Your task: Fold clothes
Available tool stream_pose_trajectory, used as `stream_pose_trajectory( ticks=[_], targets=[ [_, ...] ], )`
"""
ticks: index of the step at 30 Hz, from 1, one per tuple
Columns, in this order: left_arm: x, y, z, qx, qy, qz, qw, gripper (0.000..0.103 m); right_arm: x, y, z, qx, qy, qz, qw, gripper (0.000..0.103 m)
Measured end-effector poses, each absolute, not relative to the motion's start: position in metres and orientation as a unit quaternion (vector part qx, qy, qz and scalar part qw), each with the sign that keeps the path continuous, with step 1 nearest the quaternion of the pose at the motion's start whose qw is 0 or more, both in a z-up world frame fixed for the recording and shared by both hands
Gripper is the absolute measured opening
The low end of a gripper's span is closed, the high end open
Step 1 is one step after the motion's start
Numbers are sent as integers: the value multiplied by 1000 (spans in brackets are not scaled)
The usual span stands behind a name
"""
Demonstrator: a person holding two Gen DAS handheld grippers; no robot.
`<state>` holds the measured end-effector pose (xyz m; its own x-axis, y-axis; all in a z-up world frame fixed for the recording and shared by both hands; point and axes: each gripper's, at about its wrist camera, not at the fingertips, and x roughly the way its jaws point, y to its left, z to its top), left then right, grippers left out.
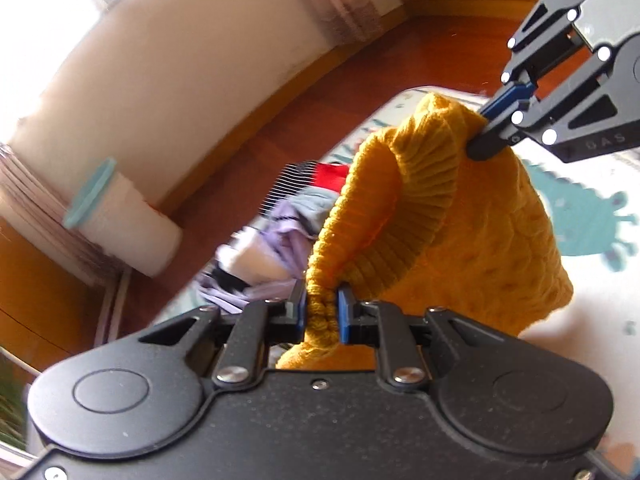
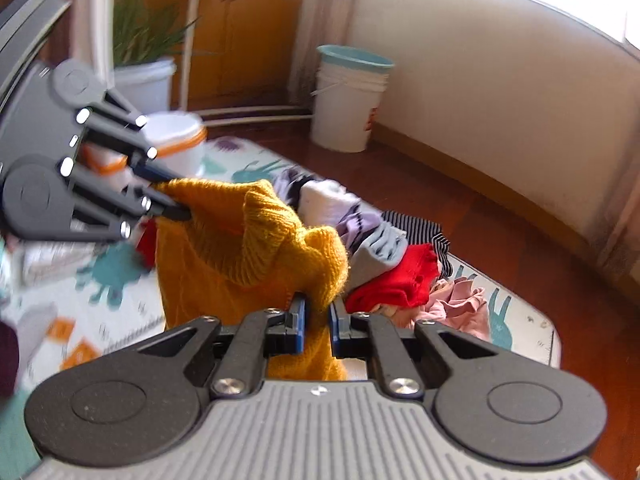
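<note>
Both the left gripper (image 1: pixel 323 314) and right gripper (image 2: pixel 318 322) were clamped on the mustard knit sweater (image 2: pixel 240 248), held above the play mat (image 2: pixel 524 320), with a clothes pile (image 2: pixel 384 264) and white bucket (image 2: pixel 346 108) beyond.

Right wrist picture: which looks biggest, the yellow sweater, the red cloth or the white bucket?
1. yellow sweater, though it's nearest the camera.
2. white bucket.
3. red cloth, looks close to the bucket; unsure.

Bare play mat (image 2: pixel 120 320) left of the clothes pile (image 2: pixel 392 276); white bucket (image 2: pixel 348 108) by the wall beyond.
</note>
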<state>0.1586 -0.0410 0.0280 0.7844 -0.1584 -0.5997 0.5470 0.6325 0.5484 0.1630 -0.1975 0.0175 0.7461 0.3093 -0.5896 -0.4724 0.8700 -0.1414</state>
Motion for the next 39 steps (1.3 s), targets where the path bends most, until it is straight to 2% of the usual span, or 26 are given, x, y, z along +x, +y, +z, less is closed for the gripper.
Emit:
stream_pose_trajectory(
  ticks=[5,7,8,10,12,18,19,20,21,22,23,25,29,32,39],
  targets=[
    [173,-58,27,386,211,-166,883,14,184,-203,14,-111,235,136,956,8],
    [172,-64,23,400,195,-167,880,9,184,-206,7,-106,250,141,952,8],
    [171,-65,21,404,194,-175,877,0,184,-208,4,-103,258,144,950,8],
    [168,-68,17,411,193,-189,871,0,184,-212,-3,-98,273,149,945,8],
    [167,-67,14,414,202,-199,865,0,184,-215,-9,-93,288,154,941,8],
    [172,-35,15,336,282,-191,878,2,183,-225,-29,-78,334,168,924,8],
    [174,-26,11,320,303,-193,877,5,182,-225,-32,-80,342,172,920,8],
    [176,-18,7,304,323,-194,875,25,179,-220,-35,-91,353,181,913,10],
    [179,-9,2,290,339,-190,875,52,178,-216,-37,-95,363,190,907,11],
    [183,0,-3,278,350,-180,876,62,179,-211,-39,-94,376,198,900,14],
    [188,8,-9,268,360,-168,878,65,181,-207,-42,-92,388,206,894,24],
    [200,26,-19,239,381,-151,880,65,186,-201,-45,-81,406,215,885,38],
    [228,65,-36,175,419,-126,882,65,203,-191,-48,-48,423,214,879,59],
    [250,88,-50,121,431,-117,886,65,215,-186,-49,-22,426,210,880,67],
    [287,117,-105,-9,471,-99,876,65,239,-175,-66,24,453,218,864,72]
  ],
)
